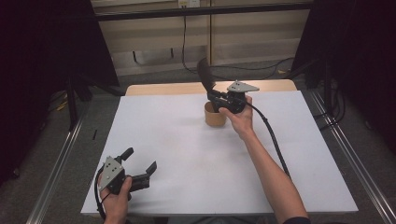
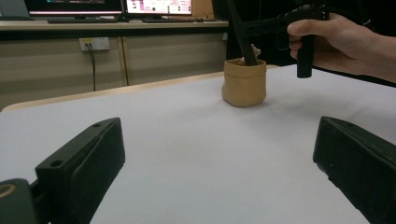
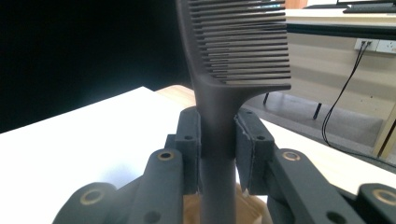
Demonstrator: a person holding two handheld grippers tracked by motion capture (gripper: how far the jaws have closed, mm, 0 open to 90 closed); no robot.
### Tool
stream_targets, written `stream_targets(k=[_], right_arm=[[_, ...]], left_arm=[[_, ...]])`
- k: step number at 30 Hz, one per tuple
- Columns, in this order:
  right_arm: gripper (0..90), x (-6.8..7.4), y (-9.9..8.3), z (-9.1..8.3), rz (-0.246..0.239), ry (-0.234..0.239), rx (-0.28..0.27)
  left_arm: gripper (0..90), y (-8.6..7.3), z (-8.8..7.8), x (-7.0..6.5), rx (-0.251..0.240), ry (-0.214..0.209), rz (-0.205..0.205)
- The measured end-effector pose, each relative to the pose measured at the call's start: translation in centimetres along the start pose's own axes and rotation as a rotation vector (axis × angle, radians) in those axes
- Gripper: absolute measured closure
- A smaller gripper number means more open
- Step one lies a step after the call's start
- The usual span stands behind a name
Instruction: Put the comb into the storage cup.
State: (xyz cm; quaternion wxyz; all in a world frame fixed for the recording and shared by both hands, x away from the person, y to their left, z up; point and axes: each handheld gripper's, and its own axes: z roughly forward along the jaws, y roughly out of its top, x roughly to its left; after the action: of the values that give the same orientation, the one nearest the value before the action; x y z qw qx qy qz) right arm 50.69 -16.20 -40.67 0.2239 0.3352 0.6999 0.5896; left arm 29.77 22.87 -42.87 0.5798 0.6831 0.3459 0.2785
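The right gripper (image 1: 215,96) is clamped on the handle of a black comb (image 3: 219,116), its two pads pressing the stem from either side just below the toothed head, as the right gripper view shows plainly. The comb stands nearly upright, teeth uppermost, with the lower end of its handle reaching down into a small tan cup (image 1: 215,115) that sits on the white table (image 1: 187,154) toward the far side, a little right of centre. In the left gripper view the handle (image 2: 243,42) enters the mouth of the cup at a slight tilt; a pale item also shows inside the rim, too small to identify. Whether the handle's tip rests on the cup's bottom or hangs clear of it cannot be told, since the cup wall hides it. The left gripper (image 1: 140,169) rests at the near left corner of the table, well apart from the cup, its jaws standing wide apart with nothing between them. Judgement: the step in hand is standing the comb in the cup, or possibly drawing it out; the grip and pose fit either. If it is placement, the next move calls for lowering the comb until it seats, then spreading the jaws gently and withdrawing upward without snagging the teeth. The cup looks light and soft-walled and is not steadied by the idle gripper, so any sideways drag may tip it.
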Motion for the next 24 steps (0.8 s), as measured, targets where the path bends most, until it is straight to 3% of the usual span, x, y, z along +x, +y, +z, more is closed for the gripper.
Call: stream_targets(k=[24], right_arm=[[72.8,-0.1,-1.6,-0.5,-0.009,-0.01,0.034]], left_arm=[[2.4,0.0,0.0,0.0,-0.002,-0.001,-0.004]])
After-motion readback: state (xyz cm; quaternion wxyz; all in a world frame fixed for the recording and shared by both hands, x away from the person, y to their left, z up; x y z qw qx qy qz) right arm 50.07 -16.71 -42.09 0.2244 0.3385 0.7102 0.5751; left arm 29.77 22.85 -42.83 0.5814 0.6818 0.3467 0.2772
